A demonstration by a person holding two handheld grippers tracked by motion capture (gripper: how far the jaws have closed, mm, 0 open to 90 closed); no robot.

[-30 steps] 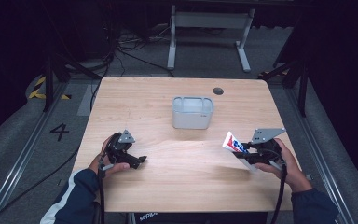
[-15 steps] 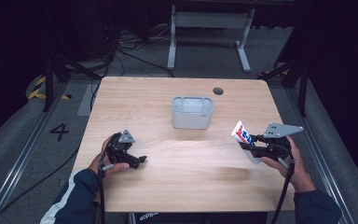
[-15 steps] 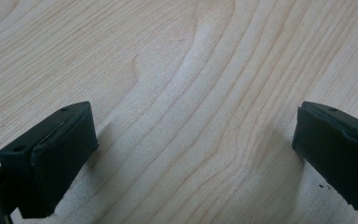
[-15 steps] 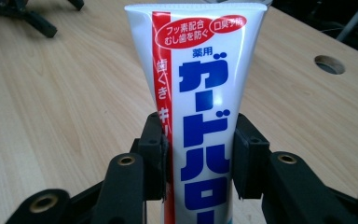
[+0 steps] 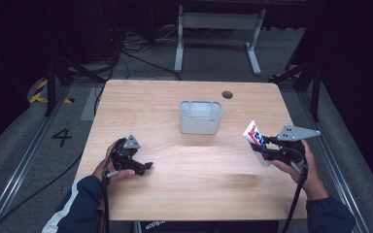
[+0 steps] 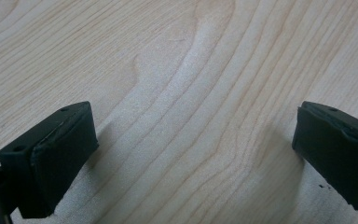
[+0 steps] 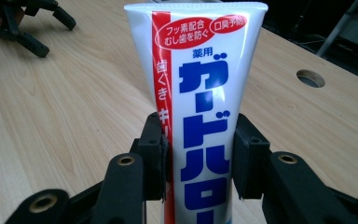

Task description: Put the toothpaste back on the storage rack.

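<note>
At table right, right gripper (image 5: 258, 148) clamped across light, soft, squeezable tube (image 7: 200, 93) at mid-body, clear of crimped end; left gripper (image 5: 145, 167) wide, empty.

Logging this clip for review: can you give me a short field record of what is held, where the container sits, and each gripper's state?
held item: toothpaste tube, white with red and blue print
held by: right gripper, jaws shut on the tube's sides
tube pose: flat crimped end points away from the gripper, off the table
left gripper: open, nothing between the jaws, low over the wooden table
container: grey bin, near the table's middle, apart from both grippers
</note>
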